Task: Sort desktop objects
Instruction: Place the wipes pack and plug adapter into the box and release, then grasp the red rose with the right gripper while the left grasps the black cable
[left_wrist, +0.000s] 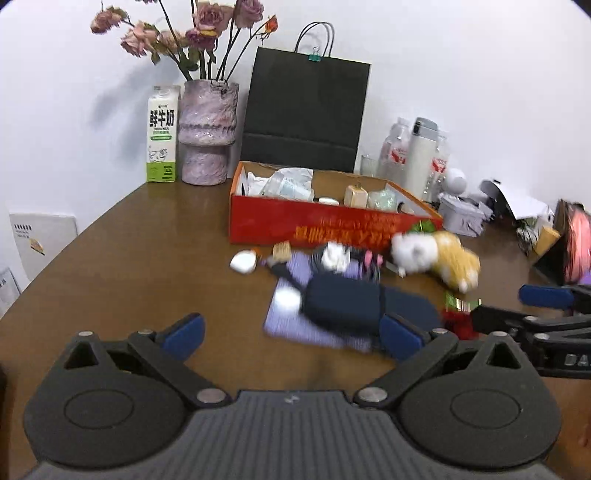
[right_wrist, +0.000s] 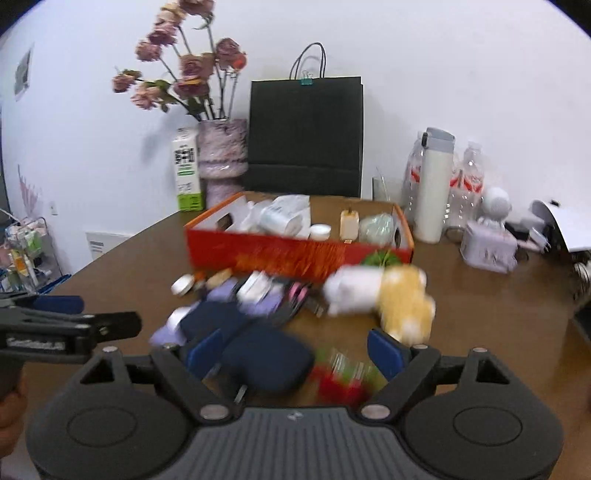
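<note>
Both my grippers hang over the brown tabletop (left_wrist: 147, 258), and the near clutter is smeared with blur. My left gripper (left_wrist: 291, 332) is spread wide and holds nothing; its right blue pad sits just against the edge of a dark navy pouch (left_wrist: 343, 302) that lies on a purple cloth (left_wrist: 291, 321). My right gripper (right_wrist: 295, 350) is released too, fingers well apart, with a second navy pouch (right_wrist: 269, 360) and a red and green blur (right_wrist: 343, 376) lying between them on the wood; I cannot tell what that red thing is. Just past my right finger lies the white and yellow plush toy (right_wrist: 380, 295), on its side in front of the red box (right_wrist: 295, 254). The box sits open in the middle of the tabletop, with small packets and jars inside. Behind it stands a black paper bag (right_wrist: 304, 136), a vase of dried roses (left_wrist: 207, 129) and a milk carton (left_wrist: 161, 136) to the left, a white flask (right_wrist: 432, 184) to the right.
</note>
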